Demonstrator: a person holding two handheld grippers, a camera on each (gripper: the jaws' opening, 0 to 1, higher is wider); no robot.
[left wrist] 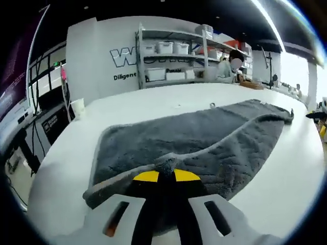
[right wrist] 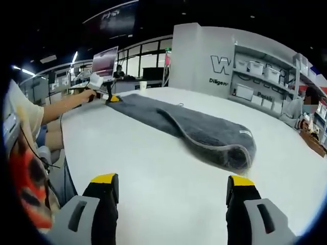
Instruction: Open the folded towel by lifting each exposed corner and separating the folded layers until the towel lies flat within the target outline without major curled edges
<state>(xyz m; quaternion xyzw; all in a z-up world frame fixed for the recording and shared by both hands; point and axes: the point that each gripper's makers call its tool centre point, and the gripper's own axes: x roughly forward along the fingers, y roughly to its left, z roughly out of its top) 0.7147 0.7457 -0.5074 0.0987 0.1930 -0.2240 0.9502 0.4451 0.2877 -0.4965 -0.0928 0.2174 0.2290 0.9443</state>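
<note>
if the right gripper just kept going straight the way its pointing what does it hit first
Probably bare white table first: the right gripper is open, nothing between its jaws. Further along that line lies the grey towel's folded end, though depth is hard to judge.

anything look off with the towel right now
Yes: the grey towel is not flat. It lies in a long strip on the white table, with its far end curled over, while the left gripper pinches the near edge.

towel [left wrist: 204, 135]: fuzzy grey cloth | table [right wrist: 153, 158]: smooth white, matt
</note>
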